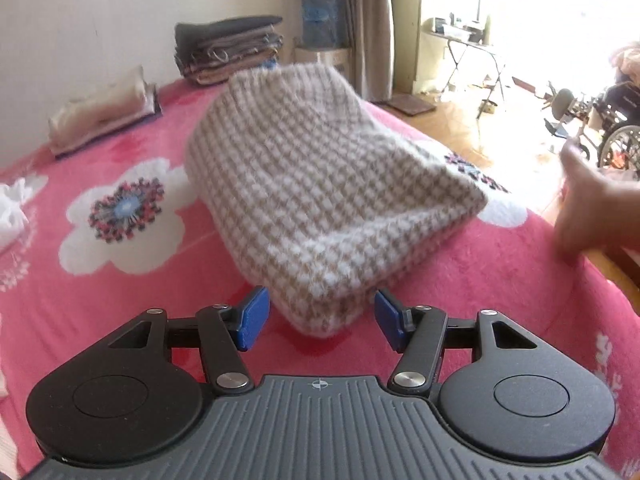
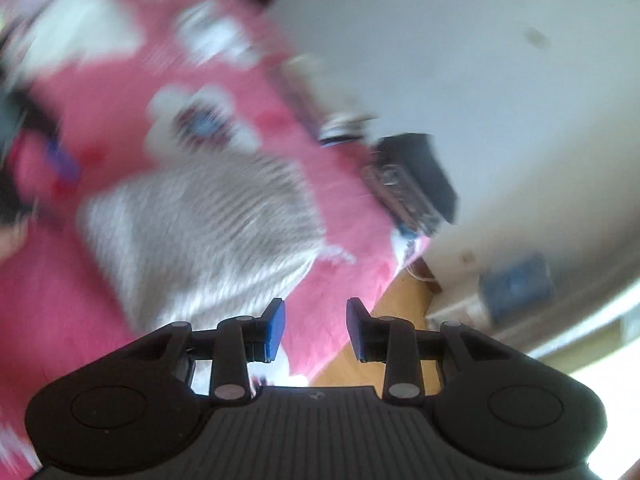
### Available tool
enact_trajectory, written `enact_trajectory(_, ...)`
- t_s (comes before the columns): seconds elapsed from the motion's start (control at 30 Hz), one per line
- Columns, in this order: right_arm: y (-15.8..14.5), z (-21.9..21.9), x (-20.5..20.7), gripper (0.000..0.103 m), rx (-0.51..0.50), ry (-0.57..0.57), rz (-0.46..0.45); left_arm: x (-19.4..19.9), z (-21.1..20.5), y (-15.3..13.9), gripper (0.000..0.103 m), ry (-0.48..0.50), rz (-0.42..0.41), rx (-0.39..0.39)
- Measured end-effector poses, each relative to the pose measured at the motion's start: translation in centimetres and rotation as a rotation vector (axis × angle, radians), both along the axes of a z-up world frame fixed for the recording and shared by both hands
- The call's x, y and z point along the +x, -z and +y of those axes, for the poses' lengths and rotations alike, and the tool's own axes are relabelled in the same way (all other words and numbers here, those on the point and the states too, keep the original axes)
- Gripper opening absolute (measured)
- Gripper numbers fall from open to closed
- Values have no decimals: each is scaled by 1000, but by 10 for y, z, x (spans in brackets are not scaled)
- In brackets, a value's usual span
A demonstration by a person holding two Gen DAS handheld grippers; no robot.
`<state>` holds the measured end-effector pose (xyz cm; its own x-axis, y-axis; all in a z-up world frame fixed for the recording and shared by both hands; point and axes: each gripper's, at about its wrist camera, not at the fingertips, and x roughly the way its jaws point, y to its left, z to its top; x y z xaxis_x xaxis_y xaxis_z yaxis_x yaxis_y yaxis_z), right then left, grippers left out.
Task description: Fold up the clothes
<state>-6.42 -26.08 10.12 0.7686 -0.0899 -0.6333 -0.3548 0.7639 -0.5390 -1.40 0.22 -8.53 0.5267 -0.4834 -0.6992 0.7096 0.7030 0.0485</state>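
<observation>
Left claw: released, jaws apart at the near corner of the sweater, not pinching it.
Right claw: released, nothing between the jaws.
Sweater: frame centre on the pink blanket, already a folded bundle.
Left to do: likely moving it to the folded stack, upper centre.

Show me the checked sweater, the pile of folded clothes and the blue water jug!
checked sweater [image 1: 304, 184]: left wrist view, middle of its top.
pile of folded clothes [image 1: 228, 50]: left wrist view, front.
blue water jug [image 1: 322, 16]: left wrist view, side.

Pink flowered bed bears folded houndstooth sweater, stacked clothes.
</observation>
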Motion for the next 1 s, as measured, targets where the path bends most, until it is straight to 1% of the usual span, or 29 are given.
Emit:
enact_trajectory(0.1, -20, -16, 1, 35, 192, 93, -31, 2, 3, -7, 59, -65, -42, 4)
enact_trajectory(0.2, -27, -31, -6, 35, 386, 168, -34, 4, 6, -13, 59, -137, -85, 11)
enact_trajectory(0.3, -17, -47, -16, 35, 603, 205, -33, 8, 5, -27, 61, -230, -165, 7)
enact_trajectory(0.33, -12, -52, -20, 35, 670, 208, -34, 11, 3, -33, 64, -271, -184, 4)
enact_trajectory(0.37, -7, -55, -24, 36, 720, 206, -34, 15, 1, -40, 64, -321, -188, -2)
enact_trajectory(0.4, 1, -57, -26, 36, 753, 196, -30, 17, -2, -47, 64, -369, -190, 3)
enact_trajectory(0.43, 9, -57, -28, 36, 765, 185, -26, 18, -6, -54, 64, -408, -195, 20)
enact_trajectory(0.5, 20, -56, -31, 36, 765, 148, -11, 11, -12, -69, 66, -442, -244, 77)
enact_trajectory(0.53, 25, -57, -31, 36, 767, 132, -2, 5, -15, -76, 73, -448, -266, 99)
enact_trajectory(0.57, 28, -58, -28, 36, 774, 122, 8, -1, -17, -83, 75, -449, -277, 110)
enact_trajectory(0.6, 31, -58, -24, 36, 783, 115, 19, -8, -19, -90, 75, -450, -289, 121)
enact_trajectory(0.67, 33, -61, -18, 37, 813, 109, 28, -18, -25, -101, 76, -425, -282, 124)
enact_trajectory(0.7, 34, -63, -17, 39, 837, 108, 28, -22, -29, -104, 76, -409, -278, 129)
enact_trajectory(0.73, 36, -65, -15, 40, 864, 106, 29, -24, -33, -104, 78, -406, -266, 121)
enact_trajectory(0.83, 48, -69, -13, 42, 945, 135, 53, -24, -44, -96, 79, -428, -213, 55)
enact_trajectory(0.93, 65, -73, -16, 42, 1009, 194, 91, -7, -61, -76, 79, -458, -197, 8)
enact_trajectory(1.0, 75, -76, -19, 42, 1035, 232, 118, 5, -68, -67, 79, -492, -168, -25)
